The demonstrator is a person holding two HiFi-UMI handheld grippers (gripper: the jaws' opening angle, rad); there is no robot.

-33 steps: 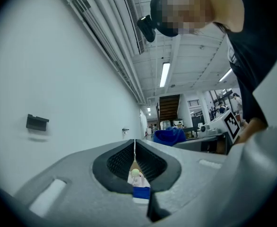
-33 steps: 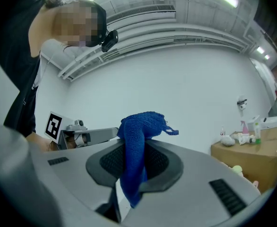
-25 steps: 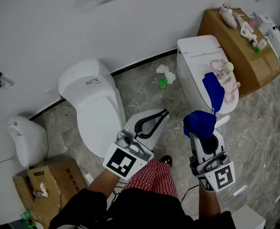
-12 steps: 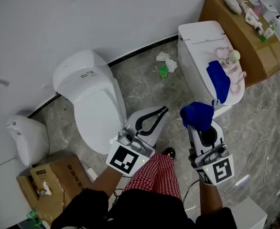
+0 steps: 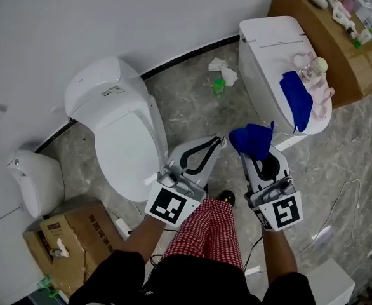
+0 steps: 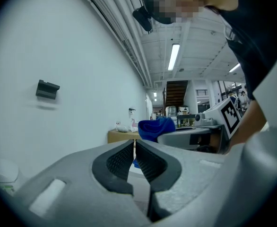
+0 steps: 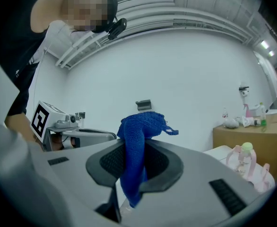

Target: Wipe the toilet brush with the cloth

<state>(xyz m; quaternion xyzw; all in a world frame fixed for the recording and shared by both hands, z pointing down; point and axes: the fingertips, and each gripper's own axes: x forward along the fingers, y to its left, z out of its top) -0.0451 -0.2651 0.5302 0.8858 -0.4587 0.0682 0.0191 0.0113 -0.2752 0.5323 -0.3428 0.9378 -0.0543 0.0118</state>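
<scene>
At four o'clock in the head view, the right gripper (image 5: 256, 153) clamps the cloth (image 5: 251, 140), likely soft and light, mid-fold; the left gripper (image 5: 219, 143) sits closed, empty.

Beyond the right claw (image 5: 256, 152), the cardboard box (image 5: 354, 62) runs off the picture's edge; the small things (image 5: 331, 2) on it are too small to tell.

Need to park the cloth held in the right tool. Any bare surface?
Bare: closed lid of the left toilet; tank top of the right toilet; floor between them, on the person's side of the crumpled tissue. Crowded: right toilet's seat lid, under a spare blue cloth and pink item; cardboard box beside it.
</scene>
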